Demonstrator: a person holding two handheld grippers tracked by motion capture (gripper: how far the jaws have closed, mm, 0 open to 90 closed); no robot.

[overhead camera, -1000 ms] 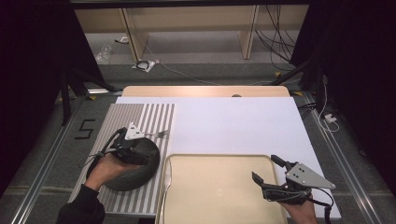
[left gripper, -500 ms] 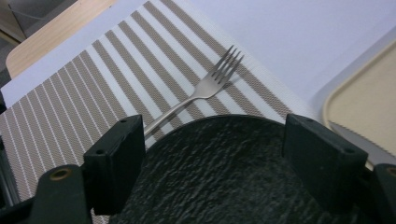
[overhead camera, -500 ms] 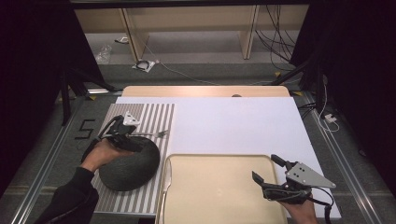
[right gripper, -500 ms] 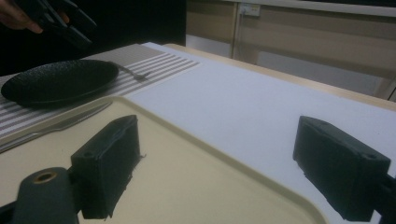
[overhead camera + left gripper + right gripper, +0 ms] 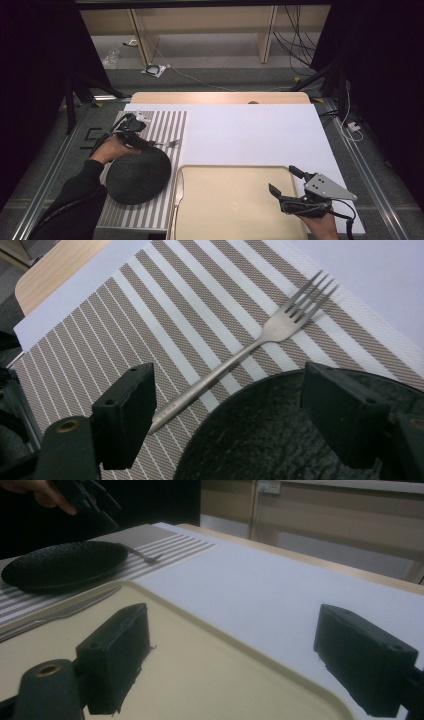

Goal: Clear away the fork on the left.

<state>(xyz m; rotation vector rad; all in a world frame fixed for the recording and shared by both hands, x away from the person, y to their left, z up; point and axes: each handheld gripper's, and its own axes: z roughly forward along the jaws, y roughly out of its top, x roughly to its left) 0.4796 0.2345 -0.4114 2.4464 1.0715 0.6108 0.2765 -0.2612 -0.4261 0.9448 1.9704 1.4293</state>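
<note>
A round black plate [image 5: 137, 176] lies on the striped placemat [image 5: 165, 125] at the left. Just beyond its far rim rests a silver fork [image 5: 168, 144], tines to the right. My left gripper [image 5: 145, 141] hovers open above the plate's far edge. In the left gripper view the fork [image 5: 250, 347] lies between and beyond the jaws, with the plate [image 5: 300, 430] below them. My right gripper [image 5: 283, 180] is open over the right side of the beige tray [image 5: 235, 210], holding nothing. From the right gripper view I see the tray [image 5: 200, 670], plate [image 5: 65, 565] and fork [image 5: 145, 556].
A knife [image 5: 178, 192] lies along the tray's left rim, also seen as the knife [image 5: 60, 611] in the right gripper view. A white sheet [image 5: 250, 135] covers the table's middle and right. Shelving and cables [image 5: 295, 40] stand on the floor beyond the table.
My left gripper has drawn back from over the plate toward the mat's far side. The plate stays flat on the mat. The right gripper has not moved.
</note>
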